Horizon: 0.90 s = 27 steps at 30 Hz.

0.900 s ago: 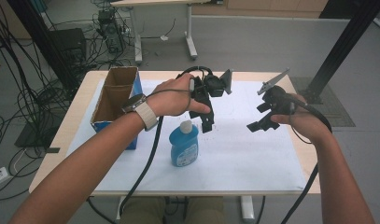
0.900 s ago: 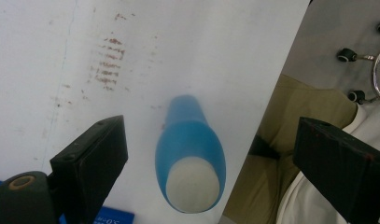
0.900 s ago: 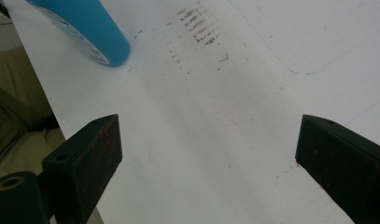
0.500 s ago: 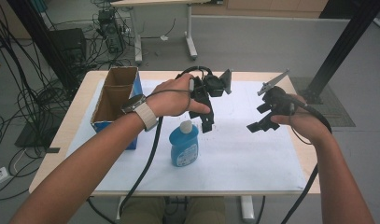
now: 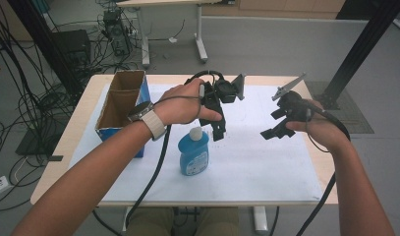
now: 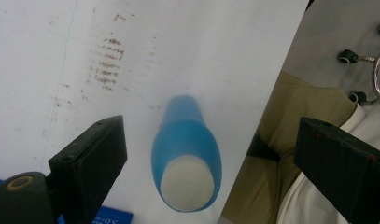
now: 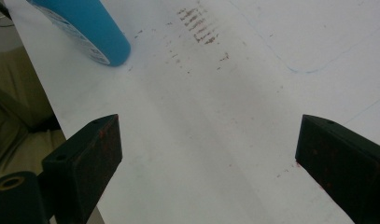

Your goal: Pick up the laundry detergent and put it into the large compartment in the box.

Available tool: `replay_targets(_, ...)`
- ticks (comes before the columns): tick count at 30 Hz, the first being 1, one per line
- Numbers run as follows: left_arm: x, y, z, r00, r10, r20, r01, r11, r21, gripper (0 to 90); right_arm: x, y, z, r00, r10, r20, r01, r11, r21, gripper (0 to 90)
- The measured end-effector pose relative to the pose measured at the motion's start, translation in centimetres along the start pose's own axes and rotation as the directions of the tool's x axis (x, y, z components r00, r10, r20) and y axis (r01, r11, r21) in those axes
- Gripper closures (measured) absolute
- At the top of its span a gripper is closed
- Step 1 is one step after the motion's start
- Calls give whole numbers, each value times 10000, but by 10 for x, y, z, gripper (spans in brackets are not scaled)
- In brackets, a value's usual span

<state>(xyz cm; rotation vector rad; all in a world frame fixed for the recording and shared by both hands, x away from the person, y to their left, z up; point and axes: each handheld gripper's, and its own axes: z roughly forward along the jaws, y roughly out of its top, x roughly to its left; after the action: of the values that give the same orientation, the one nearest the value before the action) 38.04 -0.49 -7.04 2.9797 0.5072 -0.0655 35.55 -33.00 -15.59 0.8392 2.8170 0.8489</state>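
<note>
Both grippers are spread wide, left gripper [image 5: 218, 129] right above the upright blue bottle [image 5: 193, 151] on the white mat [image 5: 266, 162], so a sloppy drop could easily tip it.

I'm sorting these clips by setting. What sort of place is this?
Most likely a lab or workshop: a plain table on a grey floor, loose cables around it, and black frame posts beside it.
</note>
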Motion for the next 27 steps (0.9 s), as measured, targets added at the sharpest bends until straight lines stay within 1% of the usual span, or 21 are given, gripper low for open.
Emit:
replay_targets(3,0,-1,0,10000,-12,-1,12,10000,-47,100,0,0,-1,10000,-8,12,8,10000,3,70)
replay_targets(4,0,-2,0,10000,-79,7,80,9999,-106,100,0,0,-1,10000,8,16,-8,10000,-3,70)
replay_targets(5,0,-1,0,10000,-20,-5,19,10000,-58,101,0,0,-1,10000,31,26,-31,10000,14,70)
replay_targets(9,1,-2,-1,10000,-34,-9,34,10000,-63,101,1,0,-1,10000,13,22,-13,10000,7,70)
replay_targets(11,0,-4,-1,9999,-107,-22,107,9998,-139,100,1,0,-1,10000,0,20,0,10000,14,70)
replay_targets(14,1,-4,-1,10000,-15,-9,15,10000,-95,100,1,1,-1,10000,-34,4,34,10000,-13,70)
replay_targets(18,0,-6,-1,10000,-31,-5,30,9998,-208,100,0,0,0,10000,15,-30,-16,10000,-25,70)
replay_targets(25,0,-8,-1,10000,-31,0,31,9997,-256,100,0,0,2,10000,19,-30,-19,10000,33,70)
replay_targets(27,0,-8,-1,10000,24,-8,-24,9998,-192,100,0,0,2,10000,16,-26,-16,10000,30,70)
